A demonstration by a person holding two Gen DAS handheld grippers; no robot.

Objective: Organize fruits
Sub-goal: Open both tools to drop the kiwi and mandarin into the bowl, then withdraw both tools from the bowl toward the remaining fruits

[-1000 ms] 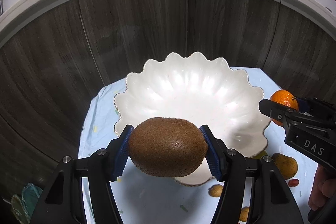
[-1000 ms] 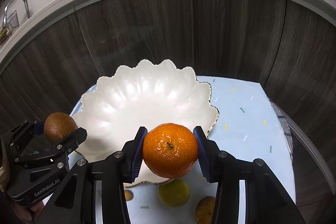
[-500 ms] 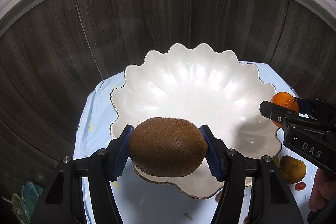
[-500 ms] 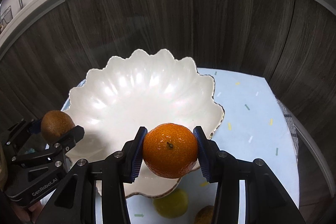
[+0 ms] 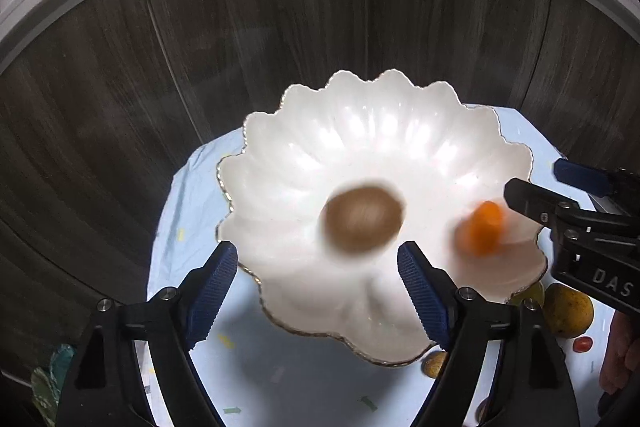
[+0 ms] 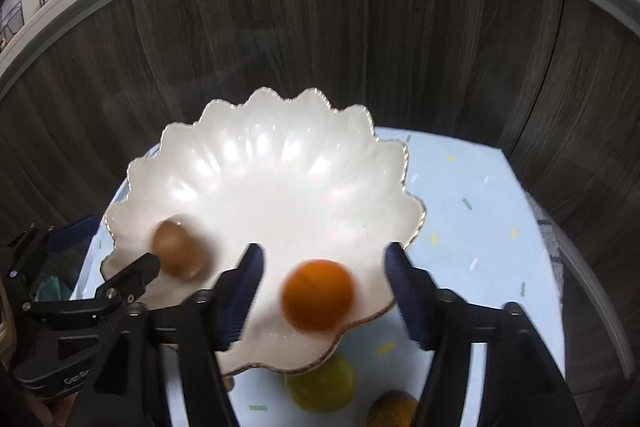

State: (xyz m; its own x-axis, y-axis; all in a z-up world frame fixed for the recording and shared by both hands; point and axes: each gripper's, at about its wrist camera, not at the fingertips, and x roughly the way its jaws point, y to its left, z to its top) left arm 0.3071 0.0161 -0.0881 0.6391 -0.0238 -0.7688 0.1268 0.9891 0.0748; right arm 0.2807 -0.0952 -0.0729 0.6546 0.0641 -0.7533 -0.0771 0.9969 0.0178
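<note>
Over the scalloped white bowl (image 5: 384, 131) both grippers are opening, and neither has hold of anything. From the left wrist view, the left gripper (image 5: 316, 291) frames a blurred kiwi (image 5: 362, 219) that lies clear of its blue pads, over the middle of the bowl; the right gripper (image 5: 560, 195) pokes in from the right edge, with a blurred orange (image 5: 480, 227) just left of it. From the right wrist view, the right gripper (image 6: 324, 295) shows that orange (image 6: 318, 295) loose between its spread pads, low in frame near the bowl's front rim (image 6: 280, 371). Only this view shows a yellow-green fruit (image 6: 322, 385) under the rim. At lower right of the left wrist view lie a mottled yellow fruit (image 5: 568, 311) and a small red one (image 5: 582, 345) on the pale blue cloth (image 5: 280, 387).
</note>
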